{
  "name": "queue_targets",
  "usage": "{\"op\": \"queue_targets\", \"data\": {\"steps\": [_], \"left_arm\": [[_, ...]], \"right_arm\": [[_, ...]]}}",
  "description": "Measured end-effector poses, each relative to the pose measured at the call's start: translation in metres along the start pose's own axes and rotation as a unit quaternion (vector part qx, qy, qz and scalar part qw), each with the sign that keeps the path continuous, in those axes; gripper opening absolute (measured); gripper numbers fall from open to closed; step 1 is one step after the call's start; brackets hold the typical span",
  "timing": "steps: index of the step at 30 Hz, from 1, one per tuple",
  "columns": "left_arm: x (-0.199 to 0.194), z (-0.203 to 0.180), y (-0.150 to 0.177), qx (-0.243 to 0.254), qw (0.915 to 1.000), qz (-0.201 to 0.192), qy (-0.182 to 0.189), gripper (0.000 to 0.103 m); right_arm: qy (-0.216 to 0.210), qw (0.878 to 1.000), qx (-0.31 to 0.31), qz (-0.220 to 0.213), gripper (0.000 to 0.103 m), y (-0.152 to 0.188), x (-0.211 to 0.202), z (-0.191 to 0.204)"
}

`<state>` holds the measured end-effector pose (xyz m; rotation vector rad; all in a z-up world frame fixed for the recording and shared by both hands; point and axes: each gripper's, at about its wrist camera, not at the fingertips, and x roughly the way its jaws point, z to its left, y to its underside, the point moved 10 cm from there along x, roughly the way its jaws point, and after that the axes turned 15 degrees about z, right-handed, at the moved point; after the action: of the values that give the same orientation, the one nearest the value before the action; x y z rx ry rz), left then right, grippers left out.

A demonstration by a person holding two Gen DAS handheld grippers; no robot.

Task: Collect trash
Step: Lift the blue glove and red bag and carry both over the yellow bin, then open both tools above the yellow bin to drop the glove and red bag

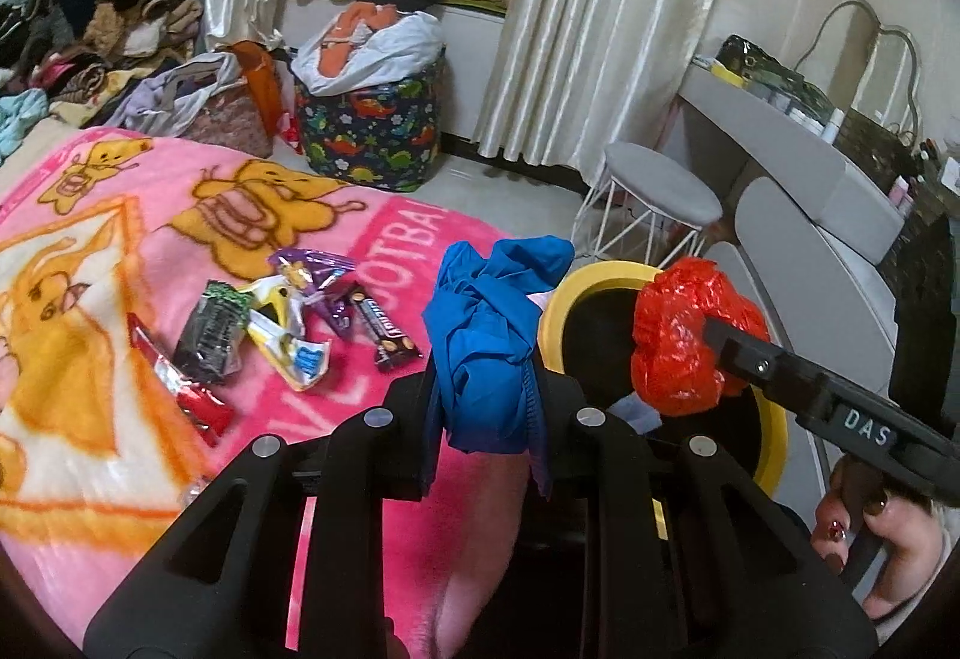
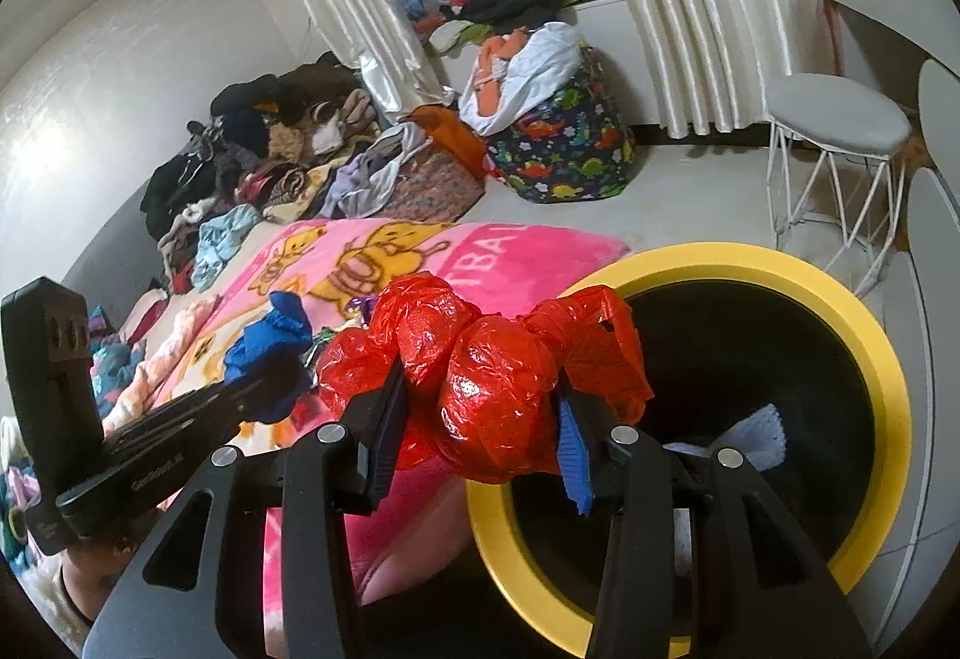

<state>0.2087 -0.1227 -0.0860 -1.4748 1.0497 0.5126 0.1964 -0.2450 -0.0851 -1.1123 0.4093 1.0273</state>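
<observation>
My left gripper (image 1: pixel 486 389) is shut on a crumpled blue bag (image 1: pixel 489 323) and holds it over the bed's edge, beside the yellow-rimmed black bin (image 1: pixel 564 299). My right gripper (image 2: pixel 480 419) is shut on a knotted red plastic bag (image 2: pixel 486 377) at the bin's rim (image 2: pixel 780 263). In the left wrist view the red bag (image 1: pixel 684 341) hangs over the bin opening. The blue bag also shows in the right wrist view (image 2: pixel 270 341). Several snack wrappers (image 1: pixel 288 323) lie on the pink blanket (image 1: pixel 120 215). White and blue scraps (image 2: pixel 762 437) lie inside the bin.
A grey stool (image 1: pixel 660 191) with white wire legs stands beyond the bin. A grey desk (image 1: pixel 798 143) runs along the right. A dinosaur-print bag (image 1: pixel 372 125) sits on the floor by the curtains. Piled clothes (image 1: pixel 102 35) cover the bed's far end.
</observation>
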Motion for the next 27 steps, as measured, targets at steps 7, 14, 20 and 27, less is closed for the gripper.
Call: {"op": "queue_targets", "data": {"steps": [7,14,20,27], "left_arm": [[0.004,-0.017,0.002,0.015,0.9999,0.005,0.005,0.017],[0.009,-0.033,0.004,0.032,0.9994,0.01,0.011,0.017],[0.014,-0.045,0.007,0.042,0.9989,0.016,0.017,0.017],[0.02,-0.059,0.009,0.057,0.9978,0.024,0.024,0.017]], "right_arm": [[0.006,1.0,0.018,-0.009,0.042,0.001,-0.005,-0.017],[0.012,0.999,0.035,-0.015,0.042,-0.001,-0.009,-0.034],[0.016,0.999,0.049,-0.019,0.042,-0.001,-0.011,-0.048],[0.024,0.997,0.064,-0.023,0.042,0.002,-0.015,-0.061]]}}
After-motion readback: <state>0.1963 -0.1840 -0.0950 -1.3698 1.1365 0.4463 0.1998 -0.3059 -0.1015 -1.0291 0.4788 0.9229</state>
